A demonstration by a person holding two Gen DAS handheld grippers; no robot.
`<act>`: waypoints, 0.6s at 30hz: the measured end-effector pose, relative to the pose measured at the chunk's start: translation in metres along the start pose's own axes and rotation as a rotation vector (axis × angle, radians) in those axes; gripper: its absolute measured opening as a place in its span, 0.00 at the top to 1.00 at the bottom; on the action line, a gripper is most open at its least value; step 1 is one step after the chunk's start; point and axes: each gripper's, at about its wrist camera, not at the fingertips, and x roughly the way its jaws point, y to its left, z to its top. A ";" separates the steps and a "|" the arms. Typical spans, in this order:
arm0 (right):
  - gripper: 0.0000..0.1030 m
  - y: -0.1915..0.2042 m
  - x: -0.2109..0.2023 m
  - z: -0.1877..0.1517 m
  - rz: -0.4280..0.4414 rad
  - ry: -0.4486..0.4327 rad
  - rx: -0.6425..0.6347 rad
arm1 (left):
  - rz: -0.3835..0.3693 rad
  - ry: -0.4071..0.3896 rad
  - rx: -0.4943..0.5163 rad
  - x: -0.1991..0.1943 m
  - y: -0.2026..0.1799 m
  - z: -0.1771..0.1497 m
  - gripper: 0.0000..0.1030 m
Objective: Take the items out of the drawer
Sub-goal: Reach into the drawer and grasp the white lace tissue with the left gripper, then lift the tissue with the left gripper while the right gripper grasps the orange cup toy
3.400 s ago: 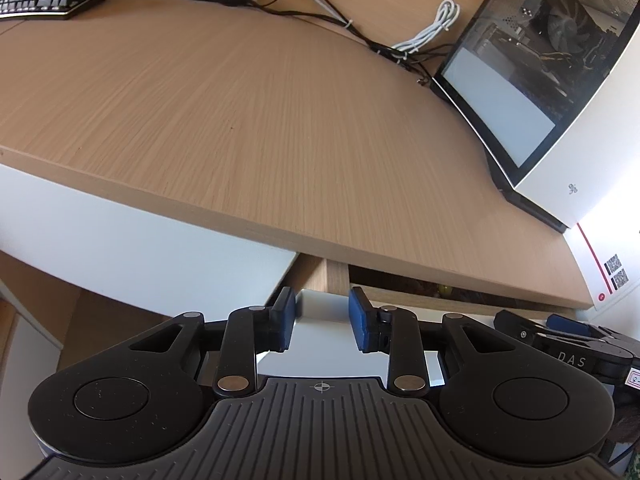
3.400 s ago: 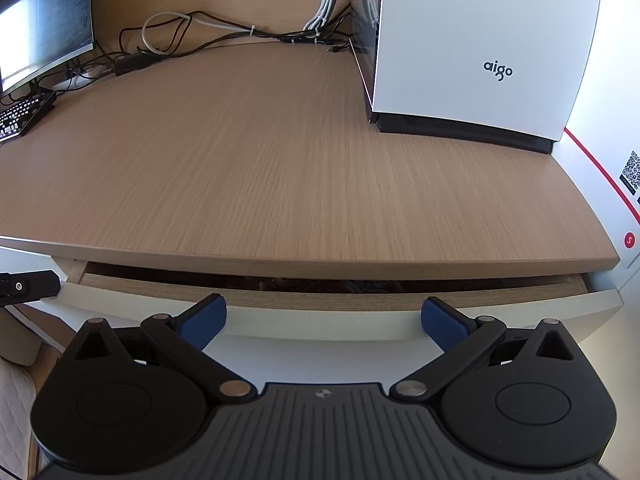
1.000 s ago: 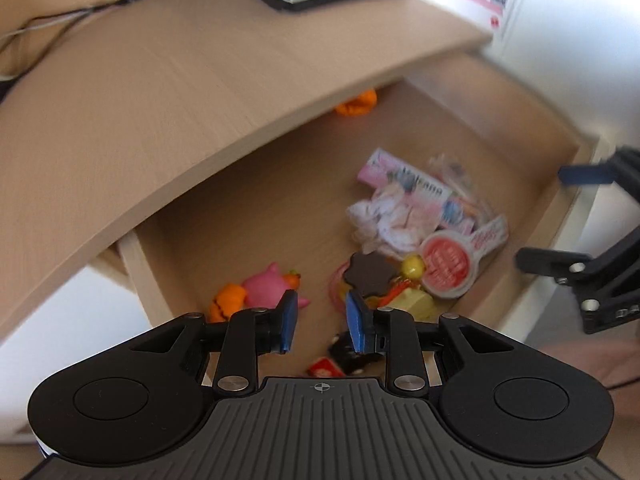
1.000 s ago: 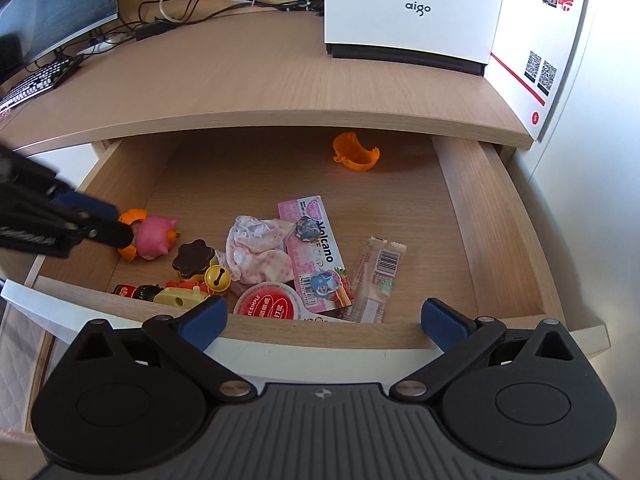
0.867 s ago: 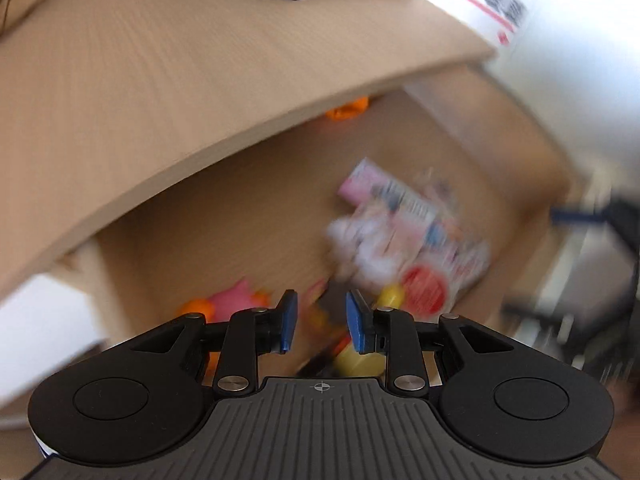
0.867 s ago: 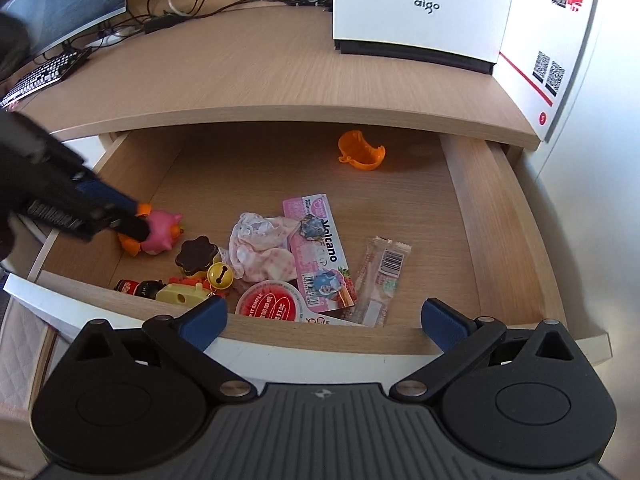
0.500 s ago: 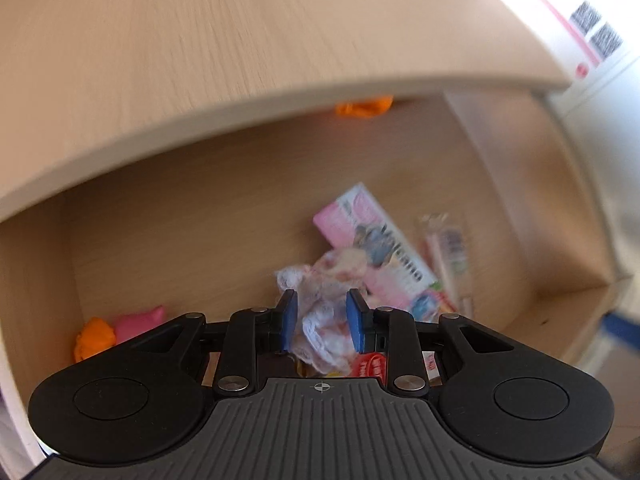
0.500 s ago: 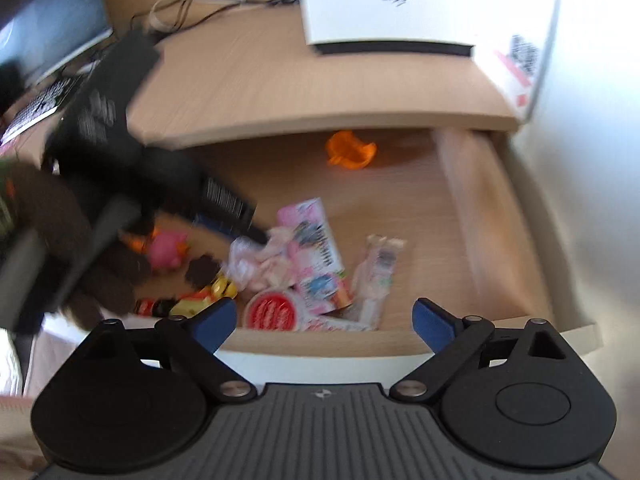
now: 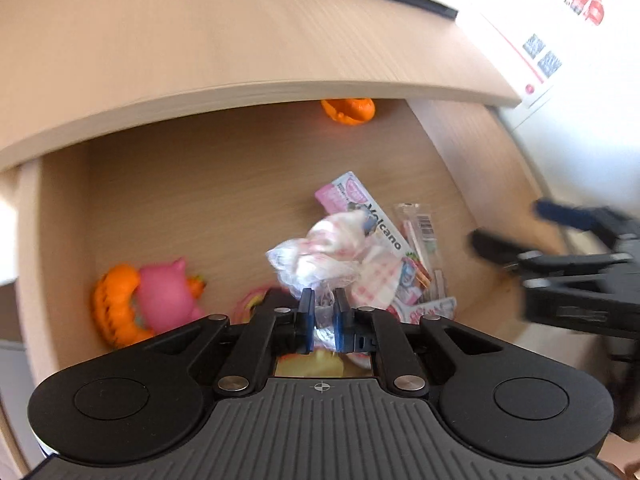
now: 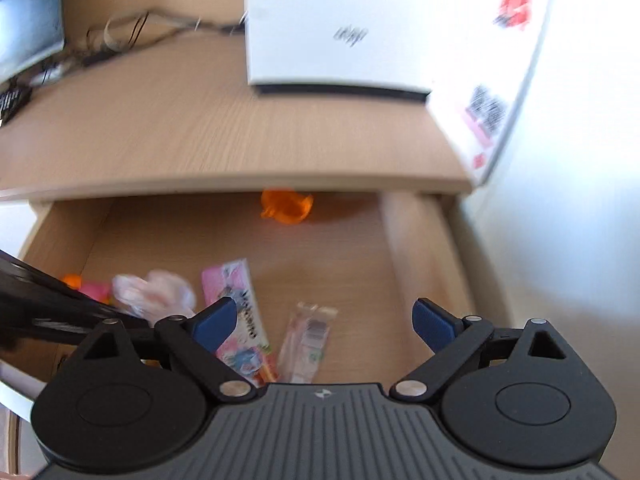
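The drawer [image 9: 200,200] stands open under the desk top. My left gripper [image 9: 323,320] is down inside it, shut on the near edge of a crumpled pink-and-white plastic bag [image 9: 332,252]. Beside the bag lie a pink "Volcano" box [image 9: 360,200], a clear wrapped stick [image 9: 420,236], a pink pig toy [image 9: 164,292] with an orange pumpkin [image 9: 110,304], and an orange cup [image 9: 348,110] at the back. My right gripper [image 10: 324,320] hangs open over the drawer's [image 10: 420,248] front right, above the box [image 10: 236,292] and the stick [image 10: 308,336]. Blur softens both views.
A white computer case [image 10: 360,20] stands on the desk top [image 10: 200,132], with cables and a dark monitor [image 10: 28,20] at the back left. A white wall with a labelled sheet [image 10: 488,112] runs close along the drawer's right side.
The drawer went from nearly shut to wide open. My left gripper swung down into it and narrowed its fingers onto the crumpled bag. My right gripper moved closer over the drawer, still open.
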 end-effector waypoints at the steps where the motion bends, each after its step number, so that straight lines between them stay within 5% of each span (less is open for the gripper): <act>1: 0.09 0.002 0.007 0.000 0.021 0.030 -0.012 | -0.005 -0.007 -0.015 -0.006 0.004 -0.004 0.89; 9: 0.14 0.022 0.009 -0.022 0.128 0.157 -0.046 | 0.049 -0.037 -0.069 -0.035 0.015 -0.031 0.89; 18: 0.15 0.014 -0.016 -0.037 0.158 0.122 -0.009 | 0.045 0.020 -0.063 -0.029 0.018 -0.055 0.89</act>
